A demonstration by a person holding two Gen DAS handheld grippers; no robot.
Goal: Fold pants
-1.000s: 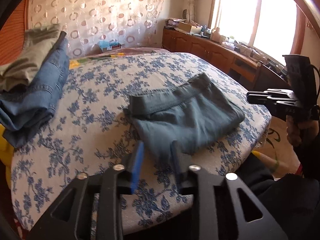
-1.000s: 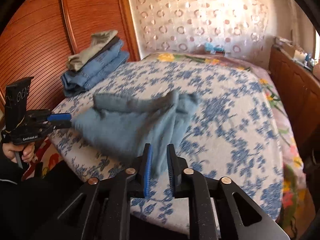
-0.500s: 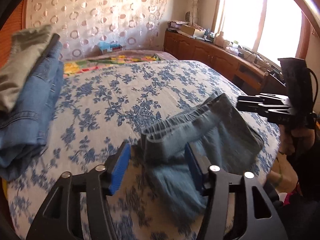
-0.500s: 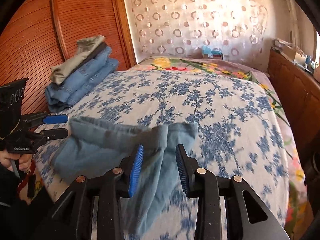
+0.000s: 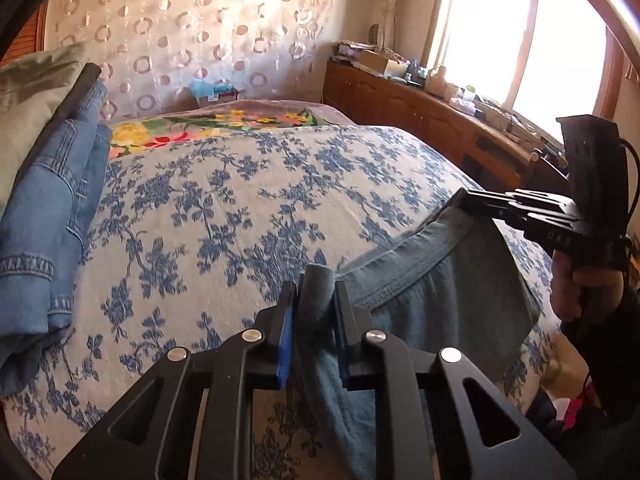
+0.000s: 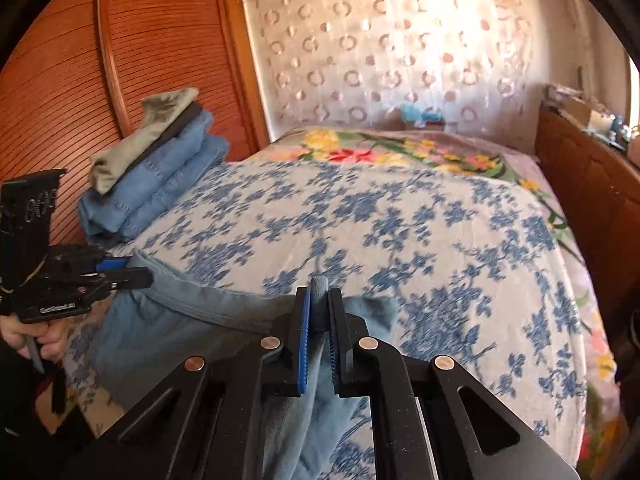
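The folded blue-grey pants hang between my two grippers above the near edge of the bed. My left gripper is shut on one corner of the waistband fold. My right gripper is shut on the other corner. In the left wrist view the right gripper pinches the far waistband end. In the right wrist view the left gripper holds the pants at the left. The lower part of the pants droops below the fingers.
A stack of folded jeans with a grey garment on top lies at the bed's left side by the wooden slatted wall. A wooden dresser with clutter runs under the window. A flowered blanket covers the bed's head.
Both grippers moved in on the folded pants, shut on its waistband corners and lifted it off the bedspread toward the near edge.
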